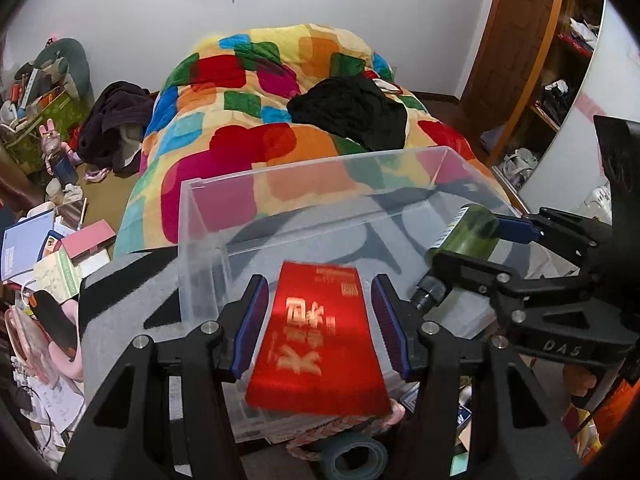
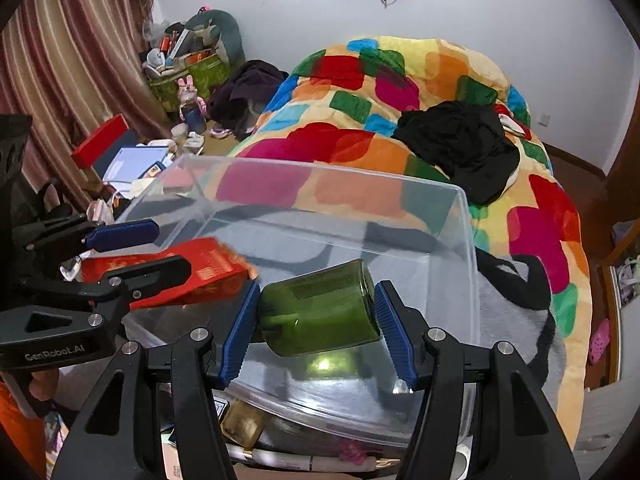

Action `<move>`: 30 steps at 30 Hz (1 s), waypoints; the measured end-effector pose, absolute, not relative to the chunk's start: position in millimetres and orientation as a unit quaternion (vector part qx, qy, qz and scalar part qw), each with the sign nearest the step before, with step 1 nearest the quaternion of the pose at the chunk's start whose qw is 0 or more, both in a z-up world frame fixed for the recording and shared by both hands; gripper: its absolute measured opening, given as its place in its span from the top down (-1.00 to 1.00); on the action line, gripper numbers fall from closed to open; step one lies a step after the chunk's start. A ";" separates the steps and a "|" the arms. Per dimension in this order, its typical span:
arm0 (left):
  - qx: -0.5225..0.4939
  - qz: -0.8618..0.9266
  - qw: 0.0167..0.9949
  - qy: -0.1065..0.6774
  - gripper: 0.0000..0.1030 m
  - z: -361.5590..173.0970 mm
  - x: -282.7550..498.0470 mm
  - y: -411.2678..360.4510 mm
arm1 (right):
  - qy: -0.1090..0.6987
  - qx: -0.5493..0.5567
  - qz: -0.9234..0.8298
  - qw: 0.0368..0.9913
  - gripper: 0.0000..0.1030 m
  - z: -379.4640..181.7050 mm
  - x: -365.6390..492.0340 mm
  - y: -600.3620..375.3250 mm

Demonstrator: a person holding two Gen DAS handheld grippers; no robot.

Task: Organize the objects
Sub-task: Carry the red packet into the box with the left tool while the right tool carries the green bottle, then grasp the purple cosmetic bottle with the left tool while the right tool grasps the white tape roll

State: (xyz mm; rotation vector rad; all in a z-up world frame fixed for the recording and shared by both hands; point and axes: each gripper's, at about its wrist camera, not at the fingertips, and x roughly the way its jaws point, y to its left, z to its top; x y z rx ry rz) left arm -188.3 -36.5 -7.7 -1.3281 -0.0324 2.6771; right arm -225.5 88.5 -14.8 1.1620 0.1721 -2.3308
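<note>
Holding two things over a clear bin [image 1: 208,216]

Left gripper [image 1: 319,312] jaws clamp a red box [image 1: 320,344]; right gripper [image 2: 316,312] jaws clamp a green bottle [image 2: 320,308].

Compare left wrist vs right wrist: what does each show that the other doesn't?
Only the left wrist: the wooden wardrobe with open shelves, and a tape roll below the bin.

Only the right wrist: the striped curtain, and a pink shoe on the floor.

Both: the clear bin, the red box in the left tool, the green bottle in the right tool, the patchwork blanket and the black garment.
</note>
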 end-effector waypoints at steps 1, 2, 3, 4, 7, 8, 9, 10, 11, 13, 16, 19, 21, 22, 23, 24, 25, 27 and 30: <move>-0.441 0.894 0.076 -0.010 -0.05 -7.0 -186.9 -36.3 | 0.065 0.428 -0.862 0.263 -0.09 -14.9 -224.0 88.1; -0.439 0.895 0.075 -0.010 -0.05 -5.8 -186.3 -36.5 | 0.066 0.427 -0.862 0.265 -0.09 -14.8 -222.5 88.1; -0.436 0.897 0.076 -0.011 -0.05 -4.2 -185.1 -36.5 | 0.067 0.427 -0.861 0.268 -0.09 -14.4 -220.9 88.6; -0.433 0.898 0.076 -0.014 -0.05 -2.0 -181.7 -37.7 | 0.067 0.427 -0.861 0.269 -0.11 -13.7 -219.5 89.0; -0.421 0.904 0.071 -0.013 -0.05 4.6 -173.9 -37.2 | 0.065 0.425 -0.860 0.273 -0.24 -9.8 -213.7 94.5; -0.415 0.907 0.070 -0.012 -0.06 7.7 -169.3 -37.0 | 0.063 0.422 -0.862 0.274 -0.26 -7.7 -210.5 97.4; -0.408 0.910 0.070 -0.011 -0.10 11.0 -163.1 -36.9 | 0.061 0.415 -0.865 0.274 -0.31 -4.4 -206.6 100.8; -0.404 0.912 0.069 -0.009 -0.19 13.4 -158.7 -36.4 | 0.060 0.410 -0.867 0.275 -0.34 -1.4 -203.3 103.3; -0.395 0.916 0.065 -0.007 -0.24 16.5 -151.8 -35.6 | 0.060 0.403 -0.870 0.276 -0.35 2.2 -199.1 106.6; -0.380 0.923 0.060 -0.005 -0.41 21.7 -140.0 -35.4 | 0.059 0.387 -0.878 0.276 -0.45 9.9 -189.8 114.0; -0.366 0.929 0.055 -0.010 -0.51 25.6 -123.6 -36.0 | 0.055 0.365 -0.888 0.272 -0.54 20.3 -176.5 128.7; -0.363 0.931 0.047 -0.009 -0.52 22.7 -109.1 -34.6 | 0.046 0.349 -0.899 0.260 -0.58 25.7 -163.5 148.0; -0.362 0.931 0.041 -0.003 -0.52 17.1 -98.9 -32.6 | 0.043 0.345 -0.904 0.250 -0.60 26.2 -158.5 158.1; -0.363 0.931 0.040 -0.002 -0.52 14.8 -95.8 -31.5 | 0.042 0.343 -0.906 0.244 -0.60 25.2 -156.2 163.1; -0.364 0.931 0.039 -0.004 -0.52 11.8 -91.0 -31.3 | 0.040 0.344 -0.908 0.236 -0.60 22.9 -153.8 169.5; -0.365 0.930 0.039 -0.005 -0.52 9.1 -87.5 -31.2 | 0.040 0.346 -0.909 0.231 -0.60 20.5 -153.5 173.7; -0.366 0.930 0.038 -0.007 -0.52 5.8 -83.4 -30.8 | 0.038 0.349 -0.909 0.225 -0.60 17.1 -152.4 178.7; -0.369 0.929 0.036 -0.009 -0.52 -1.0 -75.6 -29.4 | 0.032 0.356 -0.909 0.215 -0.60 9.6 -152.7 187.8; -0.376 0.926 0.037 -0.013 -0.52 -12.3 -64.7 -27.3 | 0.021 0.376 -0.904 0.202 -0.60 -7.9 -154.1 199.4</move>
